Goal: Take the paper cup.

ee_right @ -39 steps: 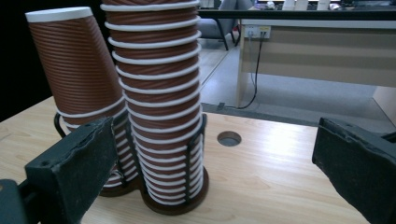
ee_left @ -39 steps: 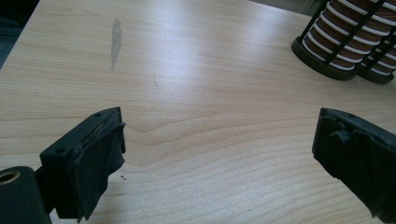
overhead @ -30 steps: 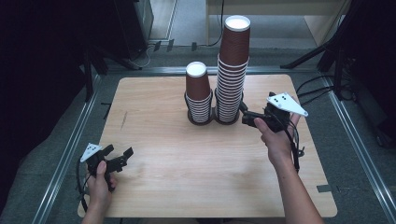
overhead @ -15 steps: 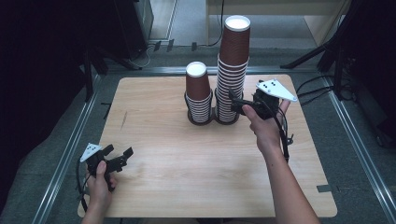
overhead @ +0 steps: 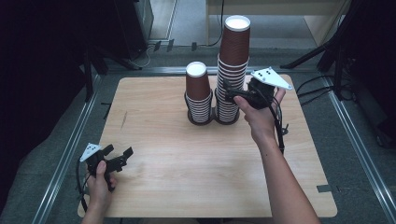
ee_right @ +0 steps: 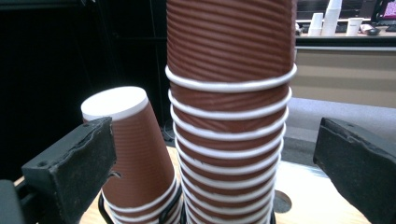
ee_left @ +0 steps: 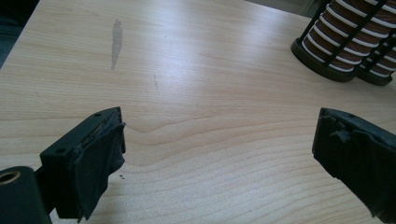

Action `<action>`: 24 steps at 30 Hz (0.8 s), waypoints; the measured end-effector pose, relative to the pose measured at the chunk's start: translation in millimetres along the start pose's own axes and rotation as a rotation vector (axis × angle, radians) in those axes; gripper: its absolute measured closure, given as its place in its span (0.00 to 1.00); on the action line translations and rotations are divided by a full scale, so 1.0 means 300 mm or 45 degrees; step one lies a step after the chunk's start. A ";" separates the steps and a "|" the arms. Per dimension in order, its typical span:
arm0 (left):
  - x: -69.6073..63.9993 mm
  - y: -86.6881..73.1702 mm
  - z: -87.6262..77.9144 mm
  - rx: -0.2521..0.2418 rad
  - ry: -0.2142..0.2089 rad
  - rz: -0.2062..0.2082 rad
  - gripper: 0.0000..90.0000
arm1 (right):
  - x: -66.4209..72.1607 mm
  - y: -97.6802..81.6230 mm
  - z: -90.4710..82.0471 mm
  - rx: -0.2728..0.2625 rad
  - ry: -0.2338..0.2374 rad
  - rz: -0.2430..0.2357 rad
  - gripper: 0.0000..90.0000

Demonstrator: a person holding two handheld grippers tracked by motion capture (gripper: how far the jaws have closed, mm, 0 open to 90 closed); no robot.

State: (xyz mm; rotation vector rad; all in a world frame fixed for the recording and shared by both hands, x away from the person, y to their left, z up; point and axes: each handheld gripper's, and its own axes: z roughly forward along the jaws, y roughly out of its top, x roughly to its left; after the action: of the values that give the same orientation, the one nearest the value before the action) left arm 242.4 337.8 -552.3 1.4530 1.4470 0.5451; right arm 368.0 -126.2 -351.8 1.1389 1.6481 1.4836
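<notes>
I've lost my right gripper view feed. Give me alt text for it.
The open right claw frames a tall stack of upturned ribbed brown paper cups with white rims, not touching it. A shorter stack of the same cups stands at its left in the view, on the pale wooden table.

Even overhead light on the table (overhead: 196,154), dark surroundings, perhaps slight blur on near jaws.

No lettering, label, brand or number can be read anywhere — the cups' ribbed brown sides are plain.

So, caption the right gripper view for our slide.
Open right gripper faces the tall stack of brown ribbed paper cups.
</notes>
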 end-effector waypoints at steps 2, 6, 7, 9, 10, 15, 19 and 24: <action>0.001 0.000 -0.001 0.000 -0.003 -0.004 0.03 | 0.000 0.007 0.011 -0.004 -0.015 0.004 0.00; 0.002 0.001 0.000 0.002 -0.004 -0.004 0.03 | -0.011 0.016 0.036 -0.006 -0.042 0.027 0.00; 0.003 0.000 0.000 0.002 -0.003 -0.006 0.03 | -0.014 0.019 0.041 -0.012 -0.044 0.037 0.00; 0.003 0.001 0.001 0.007 0.002 -0.012 0.03 | -0.017 0.026 0.049 -0.039 -0.061 0.036 0.00; 0.004 0.001 0.001 0.009 0.004 -0.013 0.03 | -0.019 0.031 0.054 -0.050 -0.070 0.031 0.00; 0.005 0.002 0.002 0.010 0.006 -0.015 0.03 | -0.022 0.049 0.085 -0.061 -0.102 0.041 0.00; 0.005 0.002 0.002 0.011 0.006 -0.013 0.03 | -0.014 0.061 0.107 -0.073 -0.116 0.040 0.00; 0.005 0.002 0.003 0.015 0.007 -0.016 0.03 | 0.004 0.086 0.132 -0.097 -0.132 0.035 0.00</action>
State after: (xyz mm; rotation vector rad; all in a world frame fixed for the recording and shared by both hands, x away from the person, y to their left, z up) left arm 243.9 339.1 -552.7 1.4518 1.4646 0.5343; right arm 407.4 -108.3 -332.7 1.1805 1.4994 1.4662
